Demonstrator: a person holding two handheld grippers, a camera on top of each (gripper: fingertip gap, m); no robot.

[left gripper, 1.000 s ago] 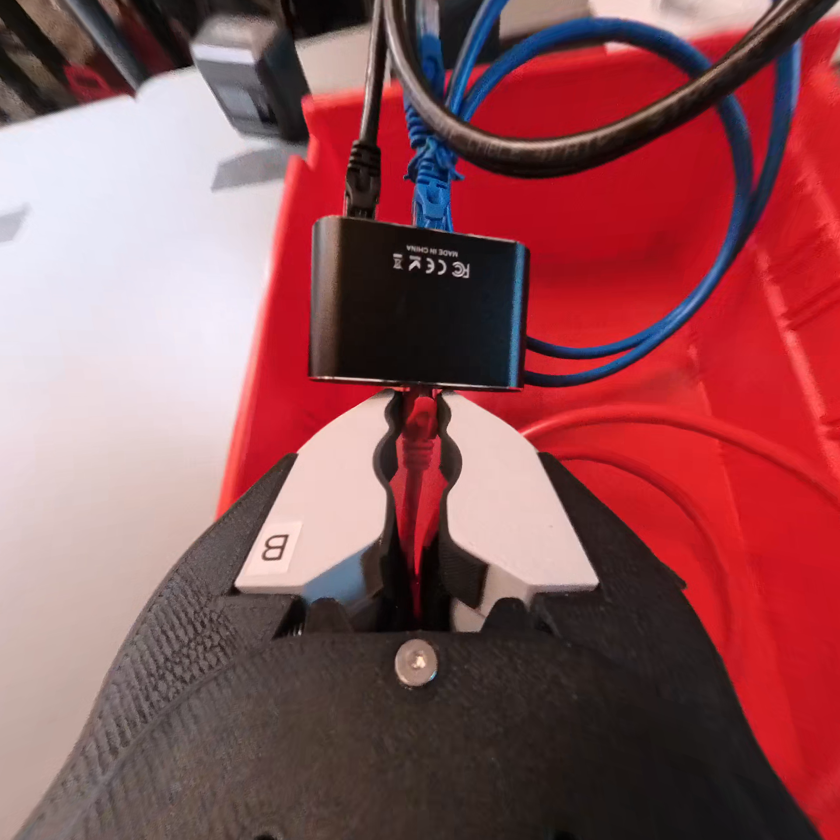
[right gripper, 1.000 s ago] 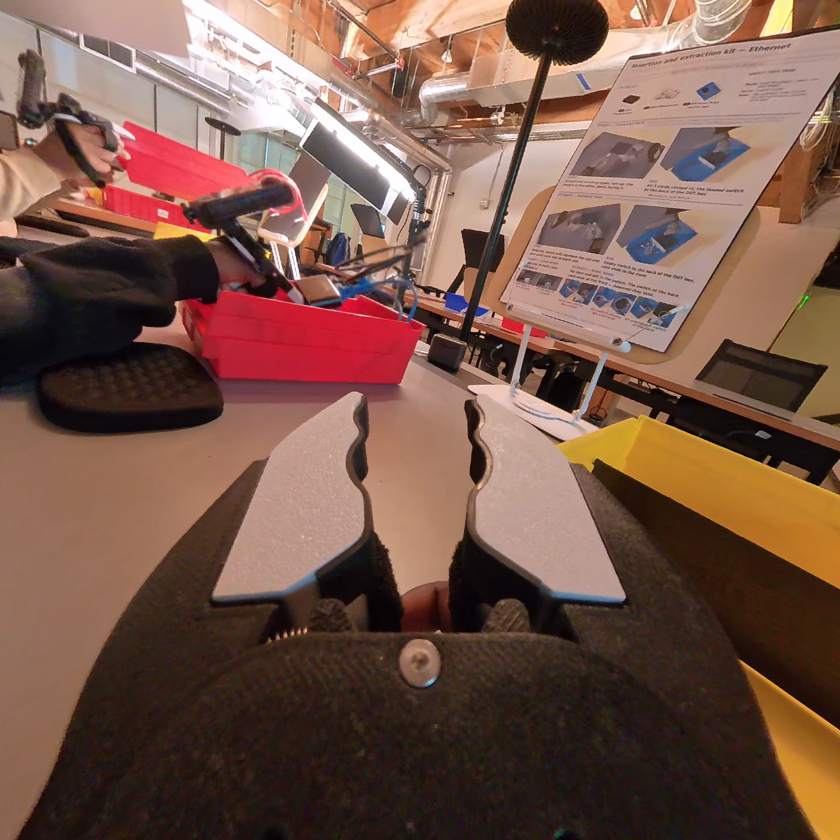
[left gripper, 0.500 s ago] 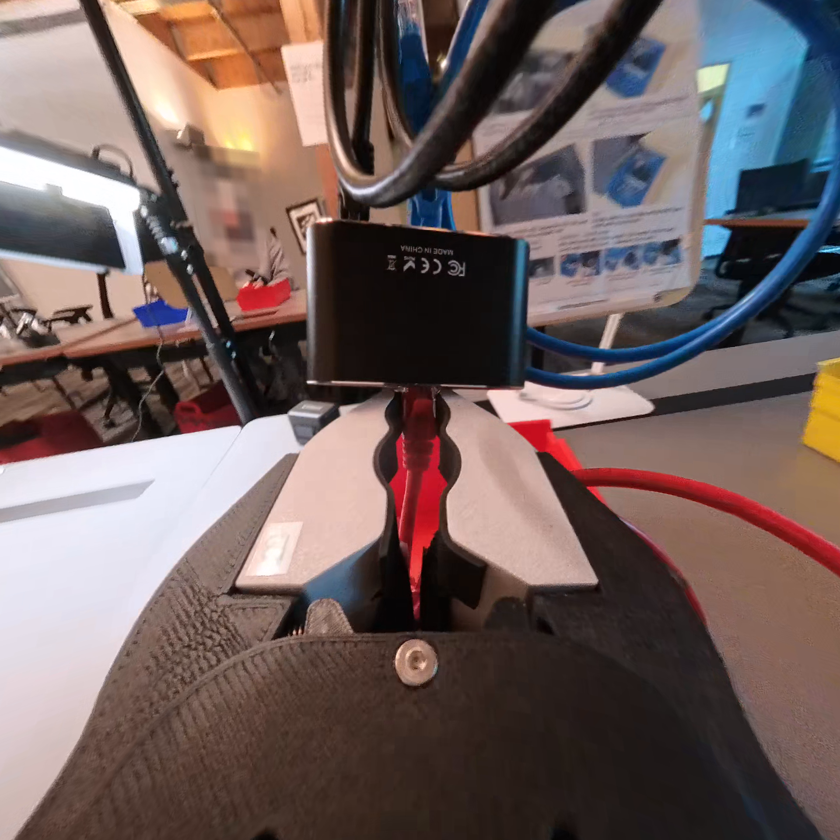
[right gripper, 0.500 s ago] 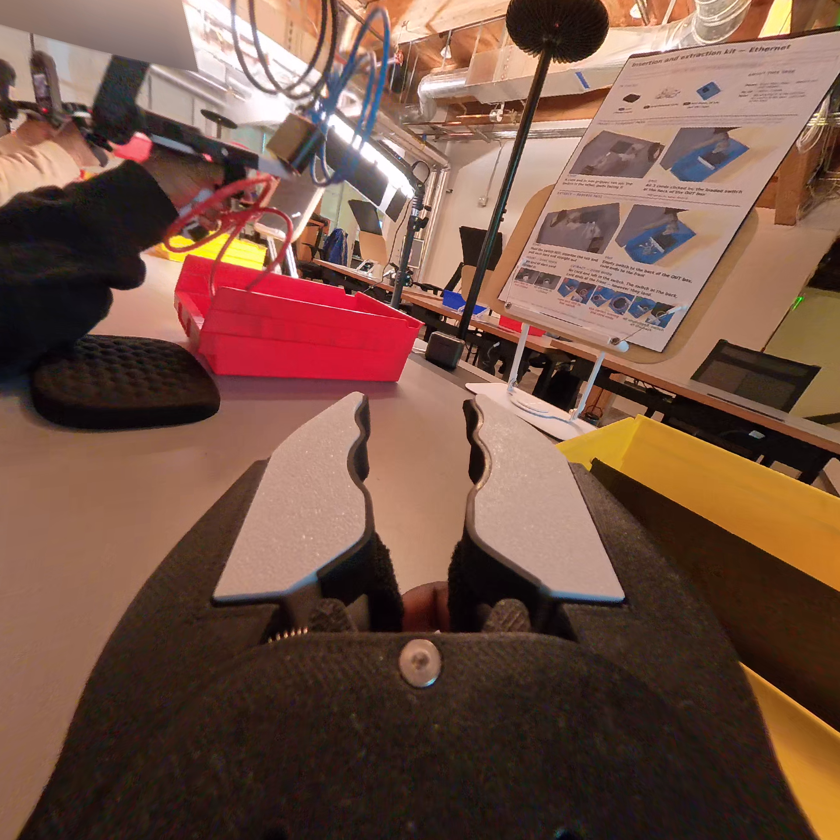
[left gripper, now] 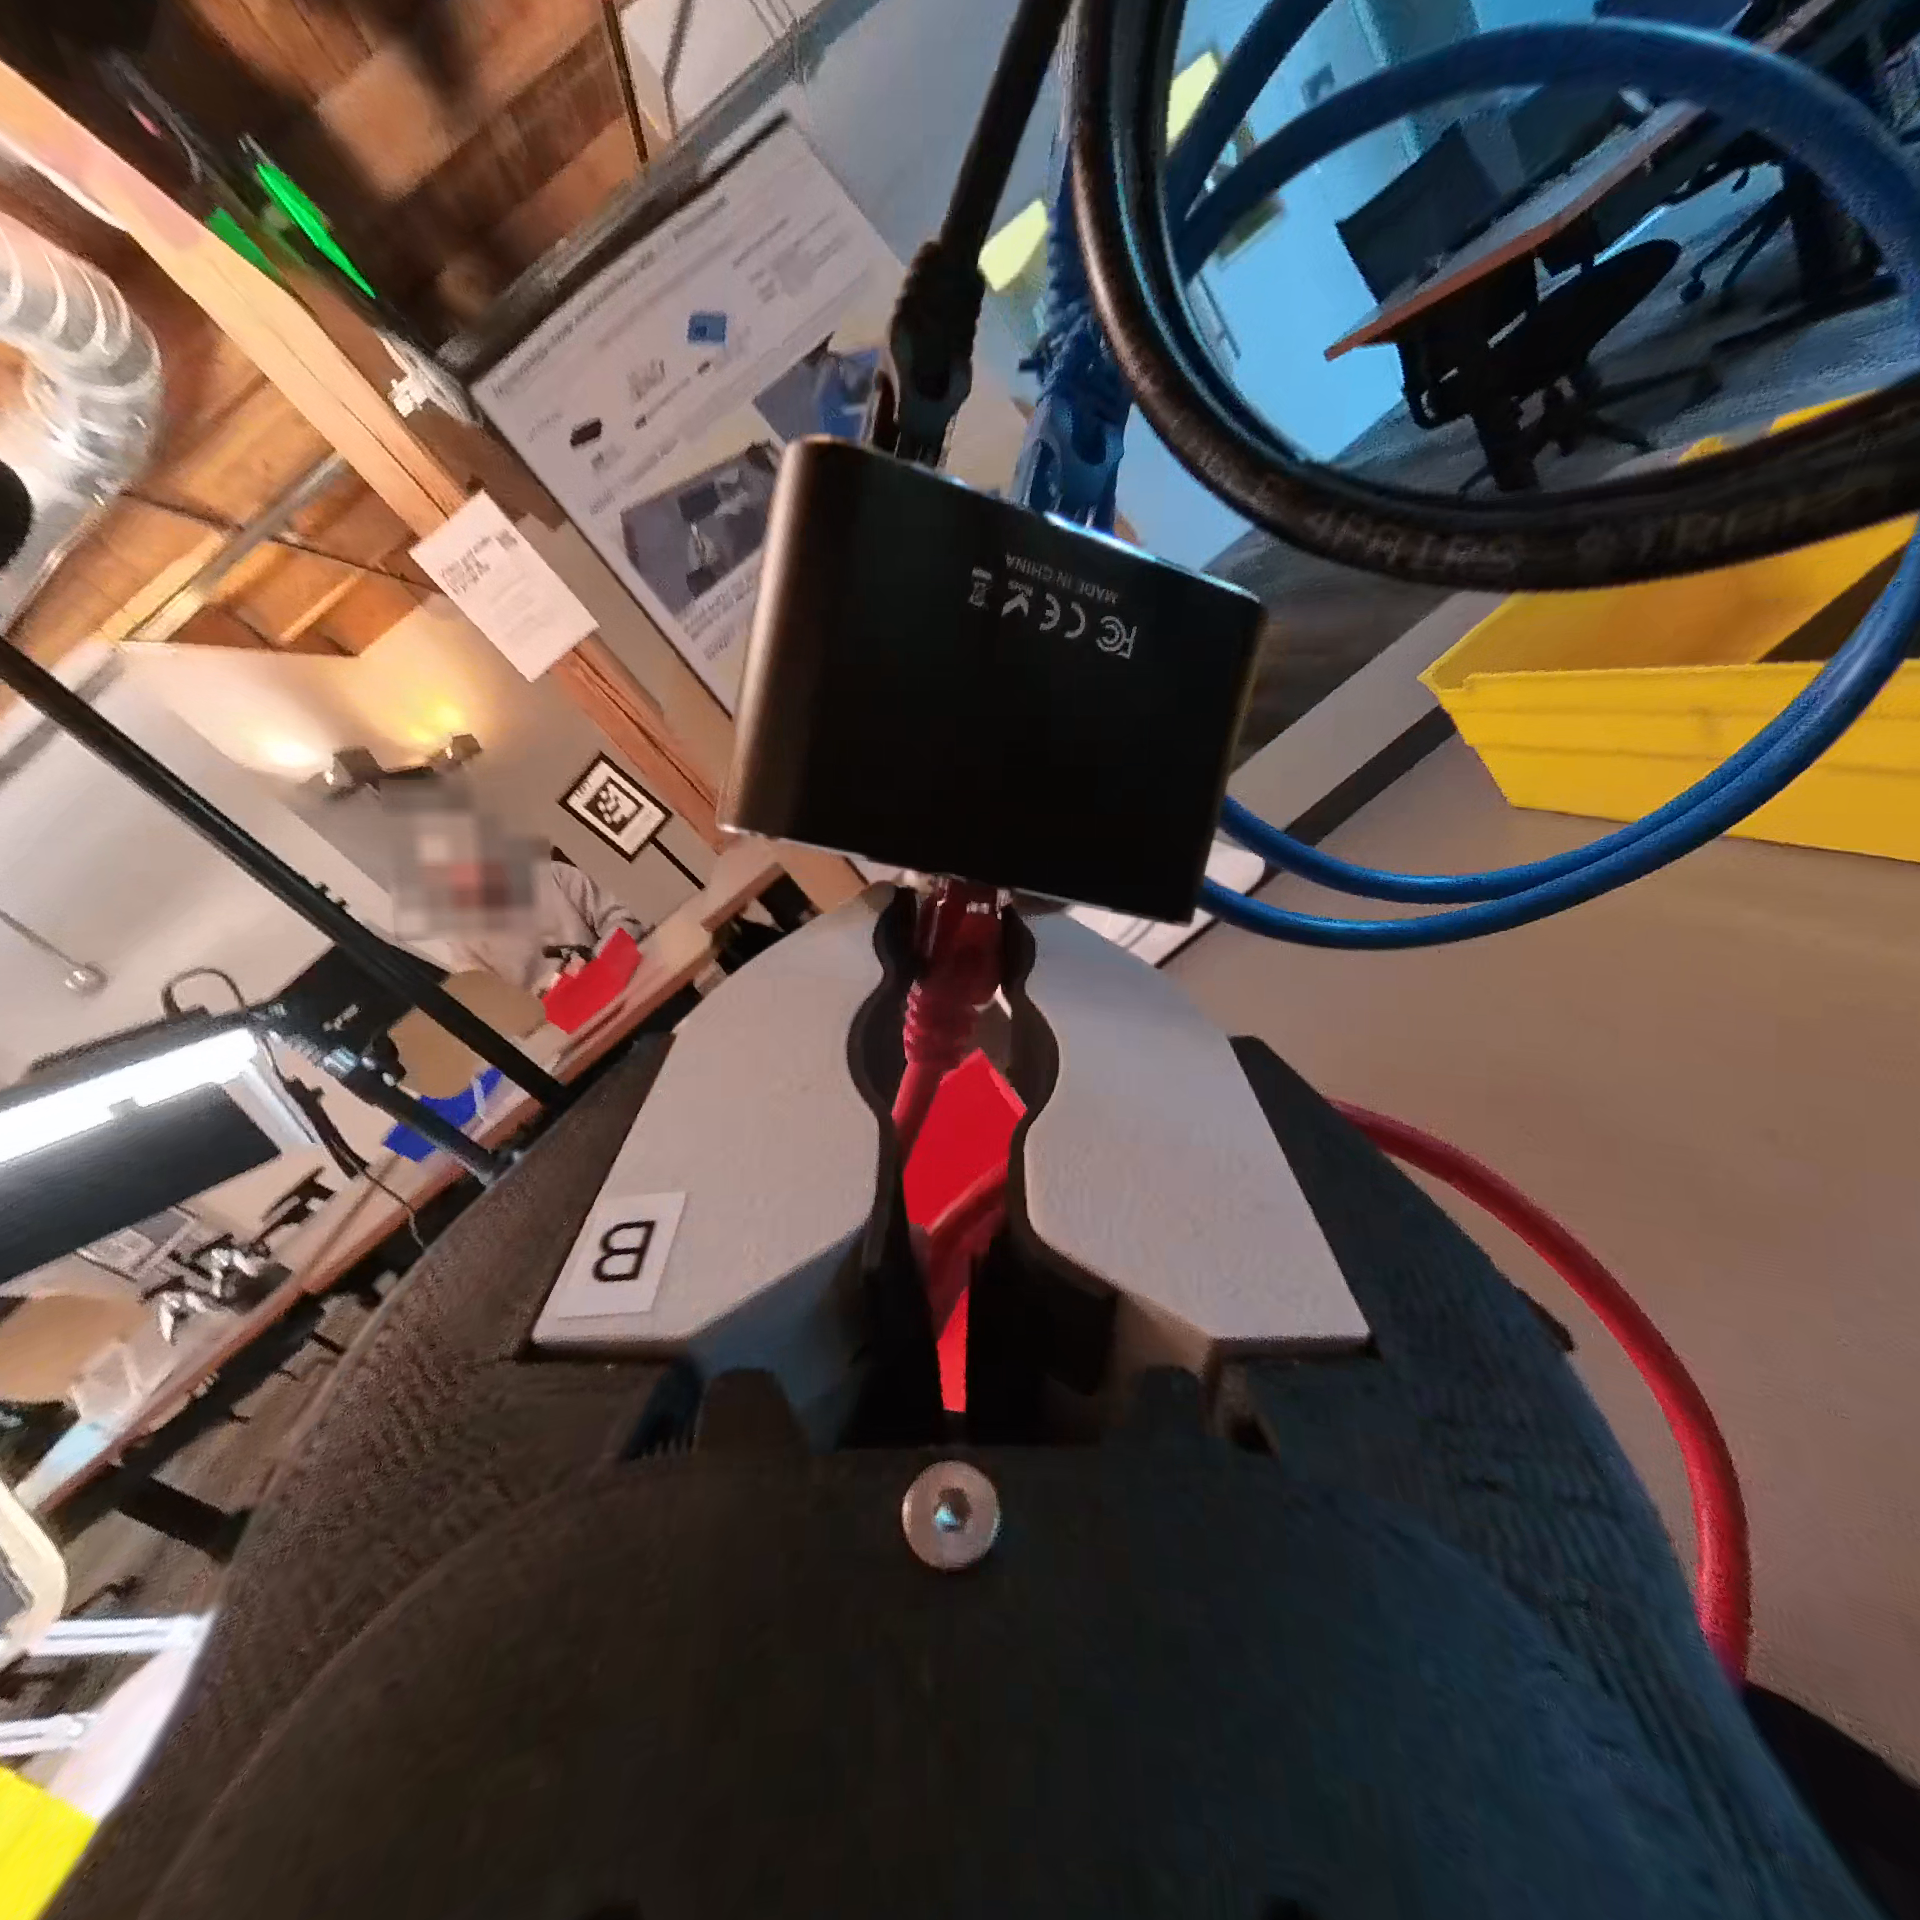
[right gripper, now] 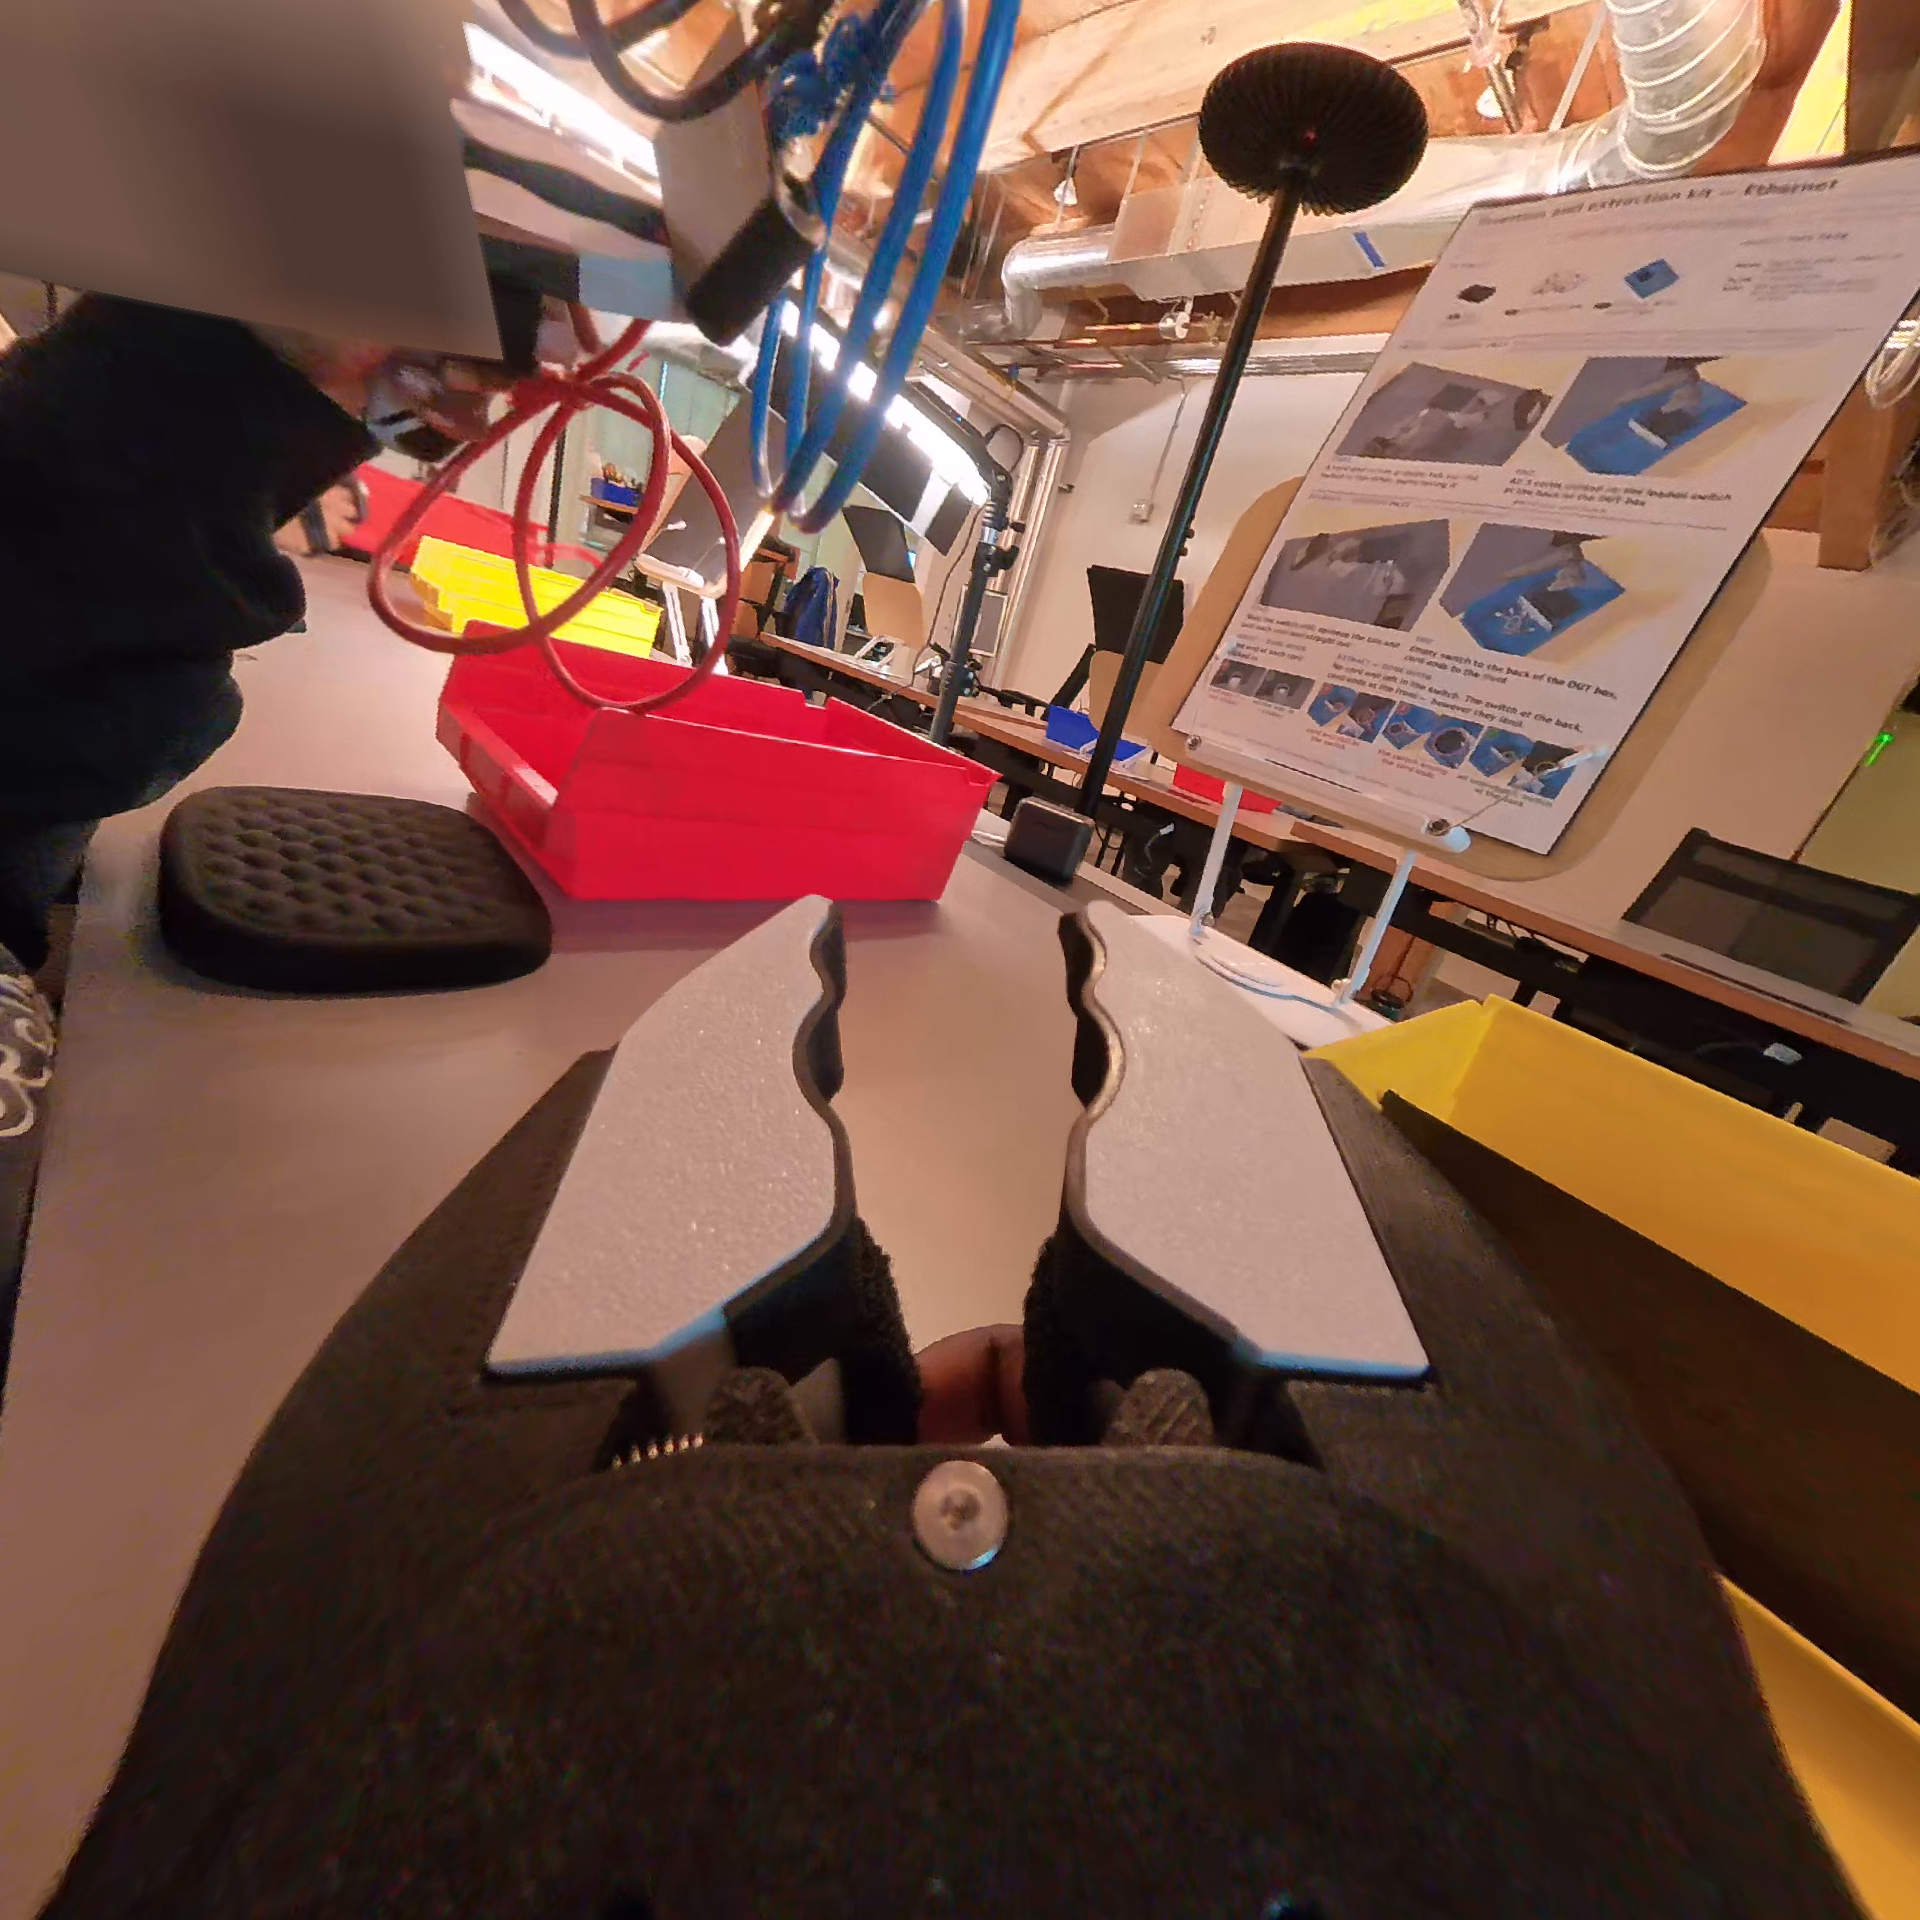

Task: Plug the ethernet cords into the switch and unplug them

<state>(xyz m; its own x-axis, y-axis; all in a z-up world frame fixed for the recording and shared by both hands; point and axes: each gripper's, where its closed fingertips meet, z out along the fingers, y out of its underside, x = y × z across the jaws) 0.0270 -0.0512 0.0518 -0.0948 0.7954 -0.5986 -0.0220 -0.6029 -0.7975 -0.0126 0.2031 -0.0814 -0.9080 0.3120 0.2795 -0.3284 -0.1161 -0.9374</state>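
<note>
My left gripper [left gripper: 954,940] is shut on the plug of a red ethernet cord [left gripper: 940,1013], which sits in the near side of a black switch [left gripper: 987,686]. The switch hangs off that plug, lifted high in the air. A black cord [left gripper: 935,332] and a blue cord [left gripper: 1081,416] are plugged into its far side and loop around it. In the right wrist view the switch [right gripper: 743,260] hangs at upper left with blue cord loops [right gripper: 883,270] and red cord loops [right gripper: 582,520] below it. My right gripper [right gripper: 951,951] is open and empty, low over the grey table [right gripper: 260,1143].
A red bin [right gripper: 727,790] stands on the table ahead of the right gripper, a black padded rest [right gripper: 343,883] to its left. A yellow bin [right gripper: 1662,1195] is close at the right, also in the left wrist view [left gripper: 1662,665]. An instruction board [right gripper: 1558,520] and a black stand [right gripper: 1195,468] are behind. Tip to tip, the grippers are about 30 centimetres apart.
My left gripper has lifted the switch by the red plug out of the red bin, up and toward the right gripper, tilting as it rose. The right gripper has not moved.
</note>
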